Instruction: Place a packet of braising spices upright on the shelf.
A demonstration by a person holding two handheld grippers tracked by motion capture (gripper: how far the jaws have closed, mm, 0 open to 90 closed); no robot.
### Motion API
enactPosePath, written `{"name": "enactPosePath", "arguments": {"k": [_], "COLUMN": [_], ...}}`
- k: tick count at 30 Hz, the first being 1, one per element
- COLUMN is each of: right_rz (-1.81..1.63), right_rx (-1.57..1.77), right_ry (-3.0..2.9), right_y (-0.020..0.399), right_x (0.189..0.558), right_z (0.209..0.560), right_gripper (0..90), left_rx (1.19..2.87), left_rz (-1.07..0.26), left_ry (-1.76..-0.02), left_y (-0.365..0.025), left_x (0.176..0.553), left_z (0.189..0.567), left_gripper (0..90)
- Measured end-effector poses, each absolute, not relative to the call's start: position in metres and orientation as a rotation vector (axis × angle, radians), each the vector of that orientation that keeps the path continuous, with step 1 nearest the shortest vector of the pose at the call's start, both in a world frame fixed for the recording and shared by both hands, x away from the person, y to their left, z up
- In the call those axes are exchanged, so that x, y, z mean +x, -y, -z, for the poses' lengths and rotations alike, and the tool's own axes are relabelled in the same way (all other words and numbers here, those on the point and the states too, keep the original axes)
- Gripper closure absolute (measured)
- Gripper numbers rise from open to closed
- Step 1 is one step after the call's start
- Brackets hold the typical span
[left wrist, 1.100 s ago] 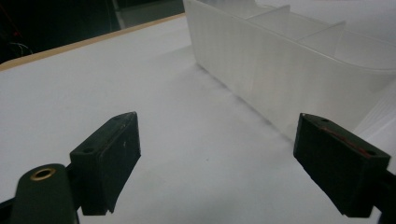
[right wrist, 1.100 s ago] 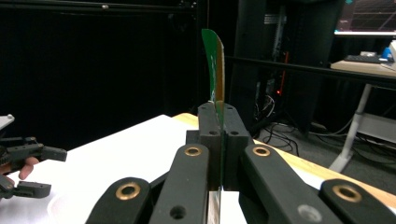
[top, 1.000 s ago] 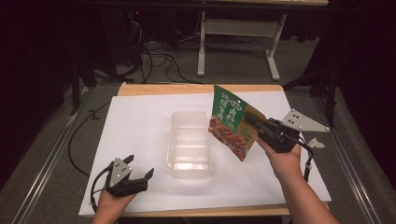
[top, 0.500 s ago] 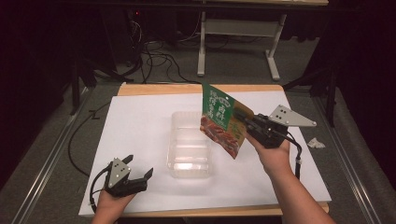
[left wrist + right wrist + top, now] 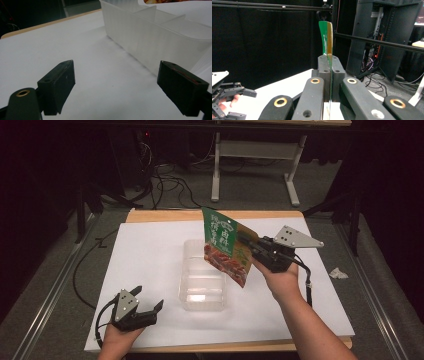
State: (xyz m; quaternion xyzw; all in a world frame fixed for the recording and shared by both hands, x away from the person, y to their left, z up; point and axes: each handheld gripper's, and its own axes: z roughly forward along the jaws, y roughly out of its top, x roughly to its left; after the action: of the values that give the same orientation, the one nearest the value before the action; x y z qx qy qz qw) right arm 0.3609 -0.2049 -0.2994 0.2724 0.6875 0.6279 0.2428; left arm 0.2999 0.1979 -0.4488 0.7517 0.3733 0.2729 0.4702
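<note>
Right tool (image 5: 248,245) has the green pouch (image 5: 226,246) pinched by one edge, jaws clamped flat on it, and it's up in the air, tilted, hanging over the far right part of the clear tray (image 5: 202,276). Seen from the right gripper view, the pouch (image 5: 326,37) stands edge-on, a thin green and gold strip rising straight out of the closed tool (image 5: 329,75). The pouch's lower corner hangs just over the tray's right wall, not touching as far as I can tell. The tray itself sits in the middle of the counter (image 5: 150,250), long side running from near edge to far edge, with dividers inside that show in the left gripper view, where its frosted wall (image 5: 140,42) runs just beyond the jaws.

Left tool (image 5: 139,309) sits low by the counter's near left corner, jaws spread wide with nothing between them, pointed toward the tray; the left gripper view has both black pads (image 5: 58,82) well apart over bare white counter (image 5: 37,55). A crumpled scrap (image 5: 338,273) lies off the counter's right edge
</note>
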Motion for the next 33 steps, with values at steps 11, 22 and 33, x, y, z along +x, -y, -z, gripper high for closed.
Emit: {"name": "enactPosePath", "arguments": {"k": [11,22,33], "right_rz": [-1.725,-1.734,-1.769], "right_rx": [0.709,0.674,0.649], "right_ry": [-1.898,-1.926,-1.946], "right_y": [0.191,0.177,0.162], "right_x": [0.374,0.390,0.401], "right_z": [0.299,0.303,0.309], "right_gripper": [90.0,90.0,90.0], "left_rx": [1.830,1.833,1.831], "left_rz": [-0.666,-0.663,-0.662], "left_ry": [-0.916,-0.912,-0.913], "left_y": [-0.200,-0.200,-0.200], "left_x": [0.299,0.299,0.299], "left_z": [0.448,0.448,0.449], "left_gripper": [15.2,15.2,15.2]}}
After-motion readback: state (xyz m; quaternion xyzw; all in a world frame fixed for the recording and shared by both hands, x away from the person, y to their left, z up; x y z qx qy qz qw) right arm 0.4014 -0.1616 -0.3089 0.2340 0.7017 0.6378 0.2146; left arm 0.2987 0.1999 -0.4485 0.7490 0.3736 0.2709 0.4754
